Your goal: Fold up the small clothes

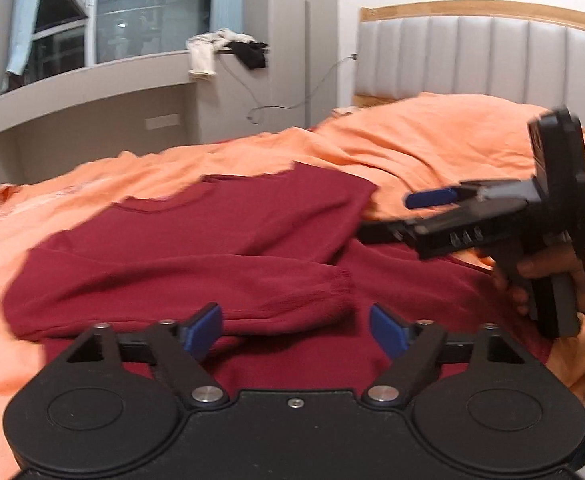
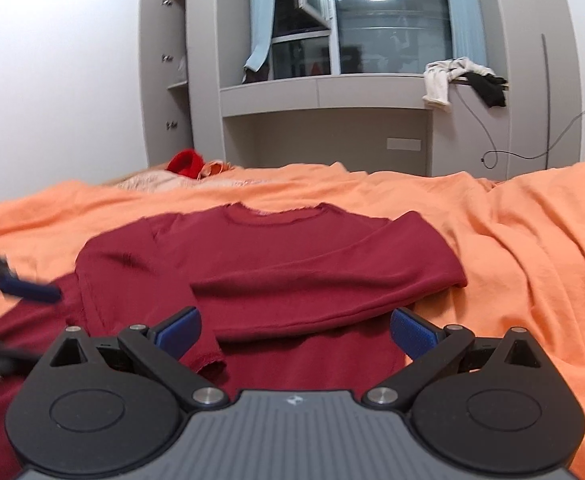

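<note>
A dark red long-sleeved sweater [image 1: 196, 248] lies across the middle of the left wrist view on an orange bed cover [image 1: 432, 140], its neckline toward the upper part of the frame and one sleeve folded over the body, the ribbed cuff ending near the centre; in the right wrist view the same sweater [image 2: 292, 256] fills the centre, both sleeves folded across the body, one cuff lying low at centre-left.

The left gripper [image 1: 295, 330] sits at the bottom of its own frame, blue pads spread wide with nothing between them, just above the lower part of the sweater; the right gripper [image 2: 294, 334] is likewise wide open and empty at the bottom of its frame, over the sweater's hem area. In the left wrist view the right gripper [image 1: 408, 216] enters from the right edge, held by a hand [image 1: 548, 272], fingers parted above the sweater's right side.

A grey padded headboard [image 1: 472, 56] stands upper right; a window [image 2: 372, 20] with pale blue curtains fills the upper centre of the right view; light and dark clothes [image 2: 460, 76] hang off a grey ledge; a small red item [image 2: 186, 162] lies at the bed's far edge.
</note>
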`<action>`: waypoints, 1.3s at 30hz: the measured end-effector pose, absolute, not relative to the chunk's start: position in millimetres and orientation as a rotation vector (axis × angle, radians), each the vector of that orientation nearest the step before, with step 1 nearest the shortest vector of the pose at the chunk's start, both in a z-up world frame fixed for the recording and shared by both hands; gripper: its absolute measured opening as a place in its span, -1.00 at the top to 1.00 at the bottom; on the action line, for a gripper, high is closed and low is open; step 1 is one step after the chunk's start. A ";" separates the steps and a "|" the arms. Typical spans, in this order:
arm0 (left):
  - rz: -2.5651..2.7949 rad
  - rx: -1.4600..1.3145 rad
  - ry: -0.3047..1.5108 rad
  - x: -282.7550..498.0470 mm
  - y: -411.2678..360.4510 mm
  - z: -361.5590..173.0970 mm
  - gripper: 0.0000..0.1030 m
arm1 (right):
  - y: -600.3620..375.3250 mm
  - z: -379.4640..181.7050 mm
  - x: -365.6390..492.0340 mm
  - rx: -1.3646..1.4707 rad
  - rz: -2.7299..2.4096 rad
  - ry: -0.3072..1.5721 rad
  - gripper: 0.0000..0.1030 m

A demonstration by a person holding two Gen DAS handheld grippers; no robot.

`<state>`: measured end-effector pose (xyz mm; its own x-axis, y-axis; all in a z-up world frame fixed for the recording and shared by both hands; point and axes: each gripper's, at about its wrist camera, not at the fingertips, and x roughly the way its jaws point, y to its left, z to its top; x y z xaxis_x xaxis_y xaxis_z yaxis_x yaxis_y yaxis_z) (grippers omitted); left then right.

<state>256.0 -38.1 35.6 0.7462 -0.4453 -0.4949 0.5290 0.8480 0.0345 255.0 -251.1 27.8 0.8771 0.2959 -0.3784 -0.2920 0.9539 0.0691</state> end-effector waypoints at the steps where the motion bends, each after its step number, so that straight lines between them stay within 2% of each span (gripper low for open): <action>1: -0.502 0.184 0.489 256.7 -31.4 38.9 -0.76 | -249.7 26.8 254.5 0.009 0.330 0.393 -0.99; 4: -0.345 0.211 0.466 266.4 -6.1 48.0 -0.90 | -241.0 22.7 252.7 -0.020 0.388 0.391 -0.99; 6: -0.252 0.188 0.457 279.1 17.1 52.8 -0.93 | -232.8 20.3 252.5 -0.062 0.388 0.398 -0.99; 12: -0.042 0.075 0.486 336.3 86.7 55.8 -0.93 | -216.7 8.7 256.3 -0.156 0.397 0.429 -0.99; 15: 0.007 0.014 0.525 368.1 114.4 48.4 -0.84 | -217.8 5.2 257.0 -0.161 0.399 0.440 -0.99; 23: 0.013 -0.315 0.622 411.4 169.6 15.9 -0.37 | -223.3 -0.5 265.0 -0.131 0.417 0.484 -0.99; 24: 0.006 -0.337 0.632 412.5 170.6 12.2 -0.14 | -223.7 -0.8 265.1 -0.130 0.418 0.485 -1.00; 25: -0.003 -0.350 0.650 414.8 171.5 9.7 0.20 | -224.2 -0.6 265.2 -0.130 0.418 0.486 -1.00; 29: 0.016 -0.339 0.687 417.6 164.7 9.4 0.76 | -224.7 -0.3 265.7 -0.130 0.418 0.487 -1.00; 30: 0.024 -0.331 0.678 417.6 161.6 12.2 0.84 | -224.6 -0.3 265.7 -0.130 0.418 0.487 -1.00; 35: 0.125 -0.237 0.629 411.9 143.3 32.2 0.89 | -225.0 -0.3 265.7 -0.132 0.417 0.486 -1.00; 39: 0.177 -0.210 0.706 422.8 140.6 17.3 0.89 | -227.0 -0.6 266.2 -0.132 0.417 0.485 -1.00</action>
<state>422.8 140.7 17.3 0.7472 0.0901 -0.6584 -0.2318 0.9639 -0.1311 266.2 -227.0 -0.6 0.8024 0.3573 -0.4780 -0.4192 0.9076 -0.0254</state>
